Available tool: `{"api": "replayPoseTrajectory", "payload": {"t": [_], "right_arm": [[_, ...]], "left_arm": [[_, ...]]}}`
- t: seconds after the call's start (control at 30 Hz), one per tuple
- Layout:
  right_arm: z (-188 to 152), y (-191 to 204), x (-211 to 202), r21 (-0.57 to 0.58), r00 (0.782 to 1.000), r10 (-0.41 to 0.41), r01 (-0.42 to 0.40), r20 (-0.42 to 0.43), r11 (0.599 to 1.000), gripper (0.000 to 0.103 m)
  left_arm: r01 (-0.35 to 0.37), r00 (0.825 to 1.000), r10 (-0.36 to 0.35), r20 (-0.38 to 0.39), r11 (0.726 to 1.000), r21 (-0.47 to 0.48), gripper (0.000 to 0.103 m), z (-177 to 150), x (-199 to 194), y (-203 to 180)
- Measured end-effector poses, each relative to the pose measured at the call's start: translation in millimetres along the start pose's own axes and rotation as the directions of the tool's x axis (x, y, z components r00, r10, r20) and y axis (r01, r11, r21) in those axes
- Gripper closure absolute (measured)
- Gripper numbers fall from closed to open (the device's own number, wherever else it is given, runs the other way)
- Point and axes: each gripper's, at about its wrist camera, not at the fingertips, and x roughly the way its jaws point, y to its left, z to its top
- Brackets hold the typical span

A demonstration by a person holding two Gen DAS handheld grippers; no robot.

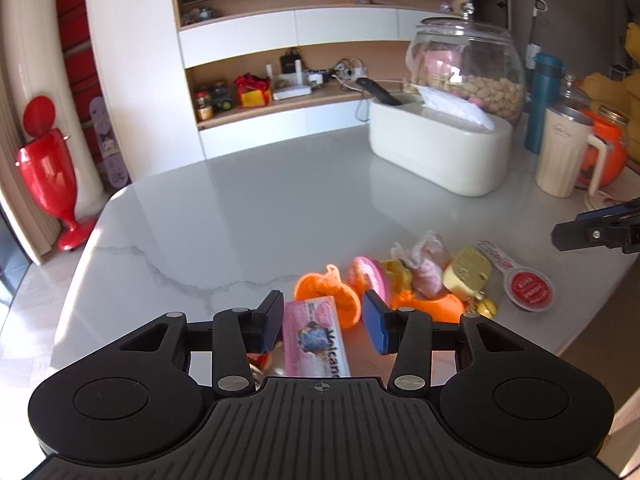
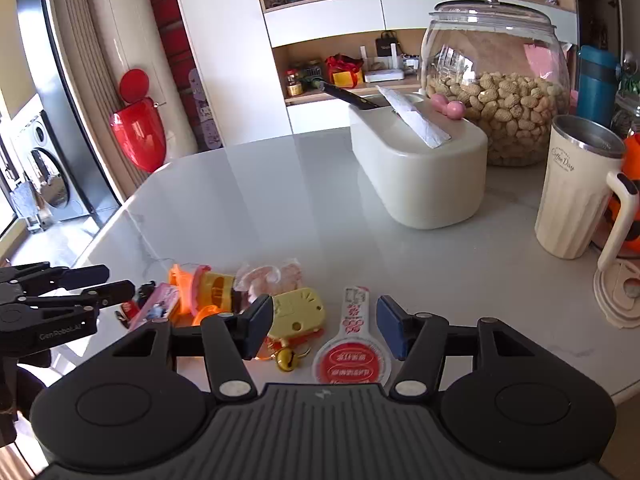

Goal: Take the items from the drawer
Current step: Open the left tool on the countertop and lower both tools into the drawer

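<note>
The right gripper hovers over the white marble tabletop with its jaws spread wide and nothing between the pads. Below the gap lies a white paddle-shaped label with a red round seal. Just beyond the left jaw sits a yellow toy block, with a small gold bell beside it, nearer the camera. Further left lies a cluster of orange and pink toys and a pink packet. The left gripper reaches in from the far left. Well ahead stand a cream box, a peanut jar and a cream mug.
</note>
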Motion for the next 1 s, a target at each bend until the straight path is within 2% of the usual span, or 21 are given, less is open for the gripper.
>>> {"api": "replayPoseTrajectory", "payload": {"t": [0.13,0.23,0.4,0.57,0.73,0.8,0.9,1.0], "right_arm": [[-22.7,7.2,-16.1,-0.016,0.995,0.086,-0.086,-0.050,0.996,0.045],[-48.3,20.0,-23.9,-0.081,0.994,0.083,-0.089,-0.075,0.993,0.045],[-87.8,37.1,-34.2,-0.168,0.985,0.123,-0.143,-0.123,0.975,0.045],[-124.8,40.4,-30.9,-0.164,0.978,0.151,-0.174,-0.145,0.971,0.045],[-152.7,30.4,-2.4,-0.148,0.953,0.147,-0.191,-0.265,0.970,0.045],[-163.9,26.6,6.5,-0.149,0.948,0.134,-0.183,-0.290,0.972,0.045],[-175.7,27.1,17.2,-0.193,0.948,0.068,-0.133,-0.311,0.972,0.045],[-179.3,29.1,15.0,-0.227,0.952,0.041,-0.114,-0.303,0.967,0.045]], "left_arm": [[0.151,0.988,-0.149,-0.030,0.984,0.094,0.055,-18.7,-18.4,-22.9],[0.263,0.963,-0.253,-0.090,0.955,0.134,0.054,-39.2,-29.1,-42.1],[0.365,0.926,-0.334,-0.178,0.913,0.184,0.054,-75.1,-33.4,-62.8],[0.407,0.898,-0.339,-0.282,0.883,0.233,0.054,-106.7,-24.7,-68.5],[0.408,0.879,-0.298,-0.371,0.875,0.263,0.055,-134.6,-5.7,-68.3],[0.407,0.875,-0.283,-0.393,0.869,0.281,0.055,-141.7,2.5,-69.5],[0.414,0.868,-0.267,-0.419,0.854,0.314,0.055,-150.7,13.1,-72.2],[0.404,0.877,-0.243,-0.415,0.840,0.362,0.055,-155.9,20.3,-75.7]]}}
